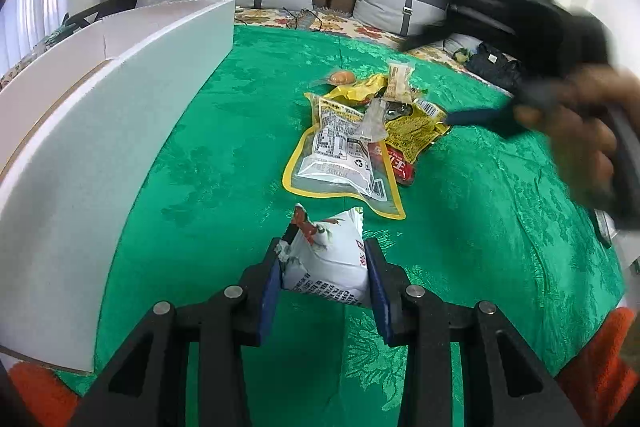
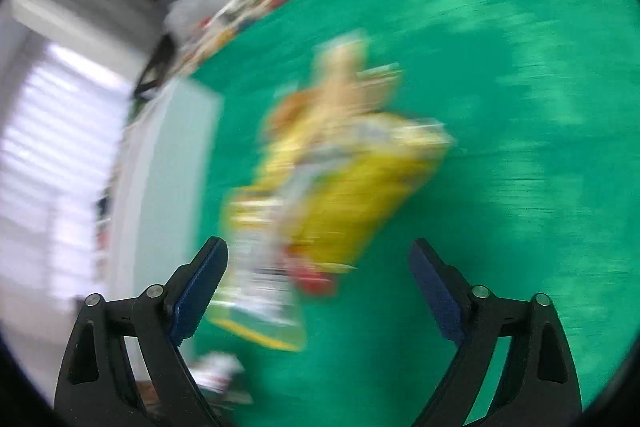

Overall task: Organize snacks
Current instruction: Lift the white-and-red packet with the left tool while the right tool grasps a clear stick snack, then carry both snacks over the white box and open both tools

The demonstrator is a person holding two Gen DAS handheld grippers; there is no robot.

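Now my left tool [image 1: 324,263] pinches a white snack bag [image 1: 326,259] above the green bed cover [image 1: 480,227]. Next, I think, into the white box [image 1: 100,127]. My right tool [image 2: 318,283], wide and empty, hangs over the snack pile [image 1: 360,131].

White snack packet [image 1: 326,263], gripper-clamped [image 1: 323,269]

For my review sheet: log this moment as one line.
left gripper: shut on white snack packet | right gripper: open, empty | snack pile: on green cloth
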